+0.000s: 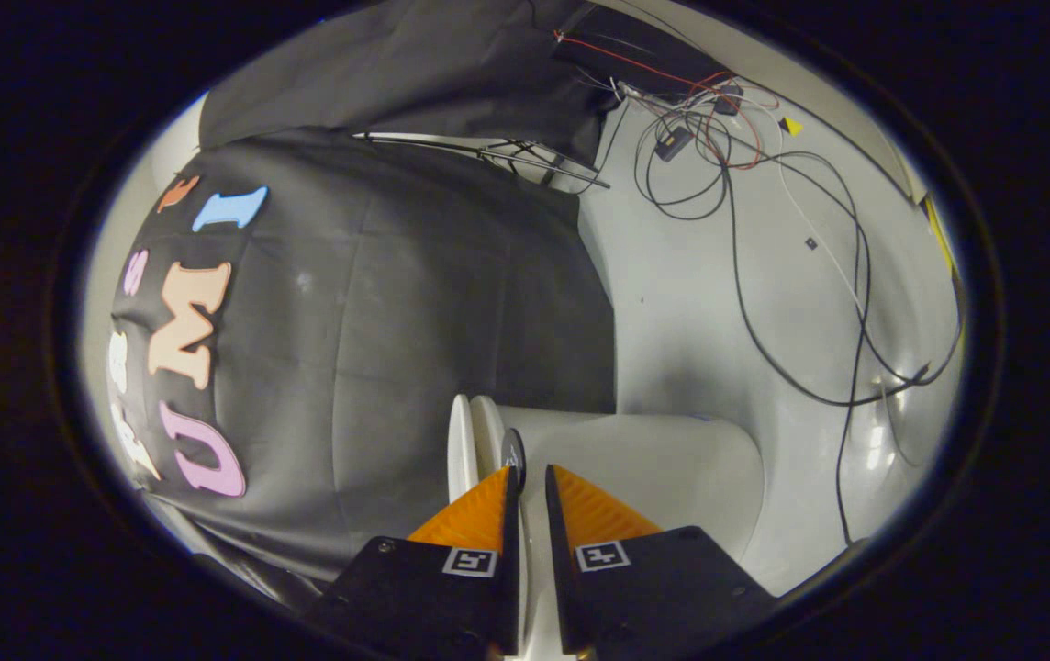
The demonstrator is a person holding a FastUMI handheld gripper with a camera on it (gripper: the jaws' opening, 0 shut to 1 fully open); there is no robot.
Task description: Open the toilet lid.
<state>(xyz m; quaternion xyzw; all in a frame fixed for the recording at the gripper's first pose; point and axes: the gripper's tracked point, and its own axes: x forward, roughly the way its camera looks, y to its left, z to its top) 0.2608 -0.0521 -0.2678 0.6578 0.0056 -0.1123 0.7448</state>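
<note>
Orange, ribbed fingers (pixel 479 514) of the gripper (pixel 530 477) stand close together, with only a narrow slot between them, and each sits on a black block carrying a small square marker (pixel 601 554). White plastic shows in that slot: it looks like the edge of the toilet lid (pixel 463 441), which runs forward from between the fingertips as a thin white rim, doubled by a second rim just beside it. Whether both fingers actually press on that edge cannot be told from this angle, so the grip is uncertain. A small dark round part (pixel 513 450) sits on the rim just ahead of the left fingertip. Beside the rims, on the right finger's side, lies the smooth white body of the toilet (pixel 672 468), curving away beyond the fingers. Black cloth (pixel 415 312) hangs beyond the lid on the left finger's side and reaches down to it. On the other side spreads a pale grey floor (pixel 681 303), with a tangle of black, white and red cables (pixel 736 184) lying well beyond the toilet, and a small yellow triangle (pixel 792 126) near them.
</note>
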